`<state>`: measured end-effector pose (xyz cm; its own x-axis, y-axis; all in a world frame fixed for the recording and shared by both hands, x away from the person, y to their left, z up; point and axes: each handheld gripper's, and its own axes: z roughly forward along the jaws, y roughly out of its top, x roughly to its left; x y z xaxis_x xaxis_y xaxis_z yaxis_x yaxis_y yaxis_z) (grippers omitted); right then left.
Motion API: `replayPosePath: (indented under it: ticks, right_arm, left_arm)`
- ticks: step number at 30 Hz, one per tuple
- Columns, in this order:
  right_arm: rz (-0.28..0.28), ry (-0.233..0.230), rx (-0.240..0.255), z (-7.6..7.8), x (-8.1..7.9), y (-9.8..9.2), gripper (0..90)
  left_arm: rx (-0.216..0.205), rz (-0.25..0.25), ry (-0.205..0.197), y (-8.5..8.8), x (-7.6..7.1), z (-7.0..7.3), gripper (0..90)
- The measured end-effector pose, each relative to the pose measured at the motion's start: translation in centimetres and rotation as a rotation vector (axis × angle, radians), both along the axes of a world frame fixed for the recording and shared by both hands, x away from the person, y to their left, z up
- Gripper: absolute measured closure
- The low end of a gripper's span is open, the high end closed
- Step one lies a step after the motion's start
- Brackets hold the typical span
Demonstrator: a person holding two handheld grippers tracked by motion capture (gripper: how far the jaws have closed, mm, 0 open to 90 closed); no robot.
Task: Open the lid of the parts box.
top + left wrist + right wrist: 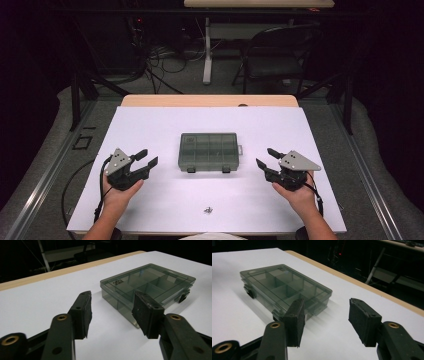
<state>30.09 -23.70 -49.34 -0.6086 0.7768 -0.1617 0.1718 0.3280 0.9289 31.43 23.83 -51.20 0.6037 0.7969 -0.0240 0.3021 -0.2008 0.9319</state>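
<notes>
A smoky clear plastic compartment box lies closed in the middle of the white table top, its two dark latches facing the person. My left gripper rests left of the box, held in a hand, jaws apart with nothing between them. My right gripper sits right of the box, likewise open and empty. In the left gripper view the box lies just beyond the pads. In the right gripper view the box lies ahead to the left of the pads. A small metal screw-like bit lies near the front edge.
The white sheet covers a wooden table whose bare far edge shows. Beyond it stand a dark folding chair, a table leg and loose cables on the floor.
</notes>
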Motion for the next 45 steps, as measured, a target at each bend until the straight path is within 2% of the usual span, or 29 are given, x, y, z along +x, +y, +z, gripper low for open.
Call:
replayPosePath:
  ticks: [2,3,5,6,7,10,11,15,16,18,20,21,26,29,30,32,33,34,36,39,45]
  right_arm:
    - [0.008,0.003,-0.013,0.3,0.1,0.2,46.8]
    - [0.024,-0.005,-0.038,0.8,0.2,0.7,47.4]
    - [0.043,0.001,-0.056,1.4,0.4,1.2,47.4]
    - [0.048,0.010,-0.056,1.6,0.6,1.4,47.8]
    - [0.053,0.019,-0.055,1.8,0.7,1.5,48.0]
    - [0.049,0.043,-0.054,2.2,1.2,1.8,49.4]
    - [0.042,0.068,-0.060,2.6,1.7,2.2,50.2]
    - [0.045,0.081,-0.055,3.2,2.4,2.7,53.9]
    - [0.048,0.091,-0.059,3.4,2.9,3.1,58.3]
    - [0.051,0.124,-0.053,3.5,3.4,3.6,58.9]
    - [0.047,0.129,-0.061,3.5,3.7,3.8,59.1]
    - [0.047,0.141,-0.064,3.3,4.2,4.2,59.7]
    - [0.046,0.158,-0.067,2.8,4.8,4.7,61.1]
    - [0.052,0.169,-0.082,2.2,4.7,5.1,61.9]
    - [0.045,0.171,-0.096,1.9,4.6,5.1,61.8]
    - [0.034,0.168,-0.103,1.7,4.5,5.2,62.5]
    - [0.046,0.186,-0.090,1.1,4.3,5.1,66.0]
    - [0.046,0.186,-0.090,1.1,4.3,5.1,66.0]
    - [0.038,0.195,-0.086,0.2,4.1,4.9,68.6]
    - [0.037,0.204,-0.069,-0.8,4.0,4.7,72.1]
    - [0.043,0.208,-0.070,-1.9,3.7,4.9,79.0]
  left_arm:
    - [0.005,0.003,0.010,-0.1,0.2,0.1,51.4]
    - [0.022,-0.002,0.021,-0.3,0.4,0.5,52.7]
    - [0.039,-0.016,0.013,-0.5,0.6,1.2,54.2]
    - [0.039,-0.016,0.013,-0.5,0.6,1.2,55.5]
    - [0.071,-0.015,0.024,-0.9,1.0,1.9,55.7]
    - [0.094,-0.024,0.029,-1.4,1.5,2.5,56.2]
    - [0.120,-0.031,0.031,-2.0,2.1,3.2,56.3]
    - [0.114,-0.054,0.050,-2.8,3.0,4.1,56.9]
    - [0.113,-0.071,0.063,-3.3,3.6,4.3,57.5]
    - [0.126,-0.072,0.077,-3.7,4.2,4.2,57.6]
    - [0.125,-0.076,0.087,-3.7,4.5,4.1,57.6]
    - [0.116,-0.078,0.107,-3.9,4.9,3.7,57.6]
    - [0.103,-0.093,0.124,-4.2,5.4,3.0,57.4]
    - [0.114,-0.092,0.134,-4.3,5.4,2.7,57.4]
    - [0.120,-0.094,0.123,-4.5,5.1,2.4,57.5]
    - [0.114,-0.105,0.127,-4.5,5.0,2.3,59.7]
    - [0.109,-0.116,0.138,-4.6,4.8,1.8,66.0]
    - [0.109,-0.116,0.138,-4.6,4.8,1.8,68.3]
    - [0.099,-0.118,0.158,-4.6,4.5,0.8,71.9]
    - [0.085,-0.131,0.168,-4.5,4.3,0.0,77.1]
    - [0.097,-0.148,0.174,-4.8,3.9,-0.6,84.0]
